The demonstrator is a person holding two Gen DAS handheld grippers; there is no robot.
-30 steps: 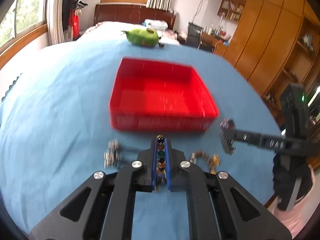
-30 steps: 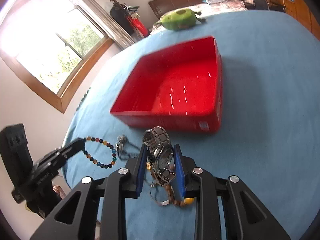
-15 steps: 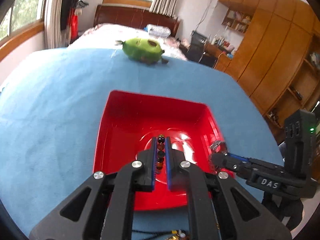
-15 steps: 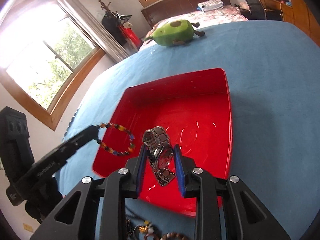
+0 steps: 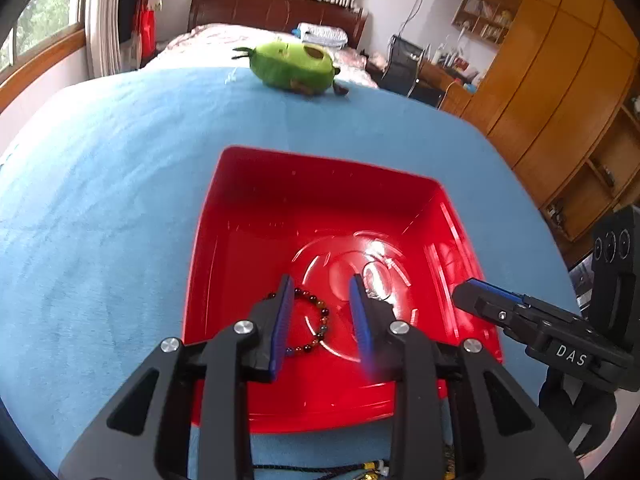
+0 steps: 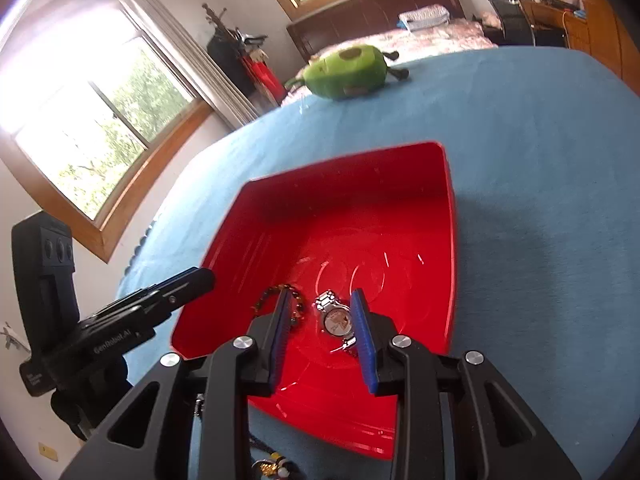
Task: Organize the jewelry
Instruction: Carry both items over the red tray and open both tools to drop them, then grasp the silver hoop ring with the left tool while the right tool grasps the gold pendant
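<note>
Indoors, a blue-covered surface (image 5: pixel 100 208) is being shown, with a bed (image 5: pixel 224 36), wooden cupboards (image 5: pixel 560 80) and a green plush toy (image 5: pixel 294 65) beyond. A red tray (image 5: pixel 328 200) is lying on it. The left gripper (image 5: pixel 322 292) has just been opening, its jaws being held parted above the bead bracelet (image 5: pixel 316 320) lying in the tray. The right gripper (image 6: pixel 320 308) has just been opening too, nothing being gripped, the watch (image 6: pixel 336 322) lying in the tray below.

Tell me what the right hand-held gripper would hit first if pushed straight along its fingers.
Probably the silver watch lying on the red tray floor between the right hand-held gripper's open jaws; depth is uncertain.
</note>
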